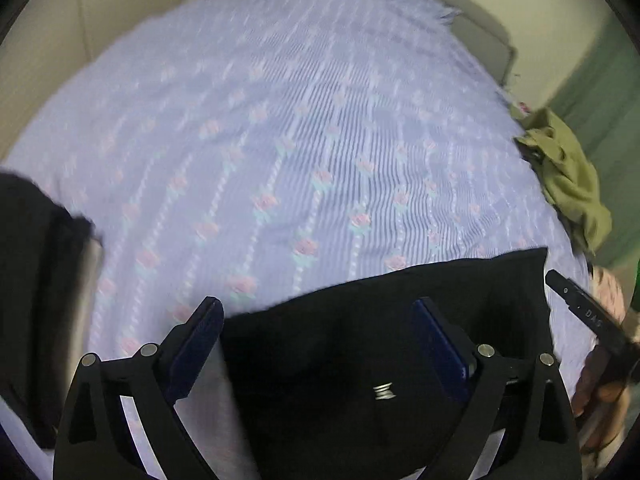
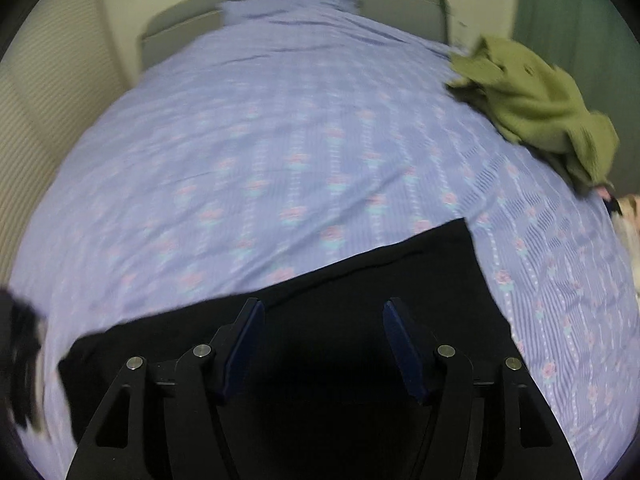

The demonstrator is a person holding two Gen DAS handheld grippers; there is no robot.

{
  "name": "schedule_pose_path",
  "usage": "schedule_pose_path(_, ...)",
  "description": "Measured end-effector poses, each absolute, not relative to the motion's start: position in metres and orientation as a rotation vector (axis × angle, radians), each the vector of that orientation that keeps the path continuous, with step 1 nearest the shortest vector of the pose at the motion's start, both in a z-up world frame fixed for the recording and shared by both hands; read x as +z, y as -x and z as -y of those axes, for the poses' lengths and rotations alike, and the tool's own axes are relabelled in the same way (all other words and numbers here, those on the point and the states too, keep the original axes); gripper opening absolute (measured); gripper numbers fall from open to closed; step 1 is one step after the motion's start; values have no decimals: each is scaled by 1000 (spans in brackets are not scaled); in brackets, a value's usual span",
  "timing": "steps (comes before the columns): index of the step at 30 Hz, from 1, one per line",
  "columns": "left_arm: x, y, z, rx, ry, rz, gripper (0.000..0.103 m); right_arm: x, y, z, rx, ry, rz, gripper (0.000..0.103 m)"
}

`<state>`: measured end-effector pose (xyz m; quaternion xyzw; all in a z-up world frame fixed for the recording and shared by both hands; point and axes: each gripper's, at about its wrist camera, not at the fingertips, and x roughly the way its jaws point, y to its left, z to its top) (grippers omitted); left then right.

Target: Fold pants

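Note:
The black pants (image 1: 360,340) lie folded flat on the lilac flowered bedsheet (image 1: 280,140), near the front edge. A small white logo shows on them in the left wrist view. My left gripper (image 1: 318,308) is open just above the pants, its fingers apart over the cloth. My right gripper (image 2: 323,308) is open too, above the same black pants (image 2: 360,280), holding nothing. The right gripper's tip also shows in the left wrist view (image 1: 580,308), at the pants' right end.
A crumpled olive-green garment (image 2: 532,108) lies at the bed's right edge; it also shows in the left wrist view (image 1: 568,176). A dark blurred object (image 1: 36,280) is at the left. A grey headboard (image 2: 392,4), a cream wall and a green curtain (image 2: 572,12) lie behind.

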<state>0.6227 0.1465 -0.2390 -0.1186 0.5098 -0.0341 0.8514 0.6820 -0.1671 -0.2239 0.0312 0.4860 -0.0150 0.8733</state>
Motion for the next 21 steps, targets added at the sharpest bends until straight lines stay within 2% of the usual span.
schedule_pose_path(3, -240, -602, -164, -158, 198, -1041, 95, -221, -659, 139, 41, -19, -1017, 69)
schedule_pose_path(5, -247, -594, -172, -202, 179, -1050, 92, -226, -645, 119, 99, 23, -1023, 69)
schedule_pose_path(6, -253, -592, -177, -218, 184, -1064, 87, -229, -642, 111, 108, 40, -1025, 69)
schedule_pose_path(9, -274, -598, -189, -251, 258, -1095, 80, -241, -631, 92, 141, 63, -1055, 69)
schedule_pose_path(15, -311, -619, -196, -284, 338, -1139, 77, -258, -623, 79, 132, 23, -1125, 69)
schedule_pose_path(16, -316, -620, -197, -288, 349, -1151, 73, -258, -623, 79, 124, 23, -1127, 69)
schedule_pose_path(17, -322, -623, -196, -294, 359, -1165, 62, -257, -620, 76, 118, 24, -1128, 69)
schedule_pose_path(19, -328, -625, -194, -271, 327, -1179, 57, -256, -618, 74, 111, 23, -1131, 69)
schedule_pose_path(20, -329, -625, -193, -265, 311, -1177, 51, -256, -617, 73, 109, 22, -1132, 69)
schedule_pose_path(21, -328, -623, -193, -254, 292, -1166, 37, -255, -617, 72, 107, 21, -1132, 69)
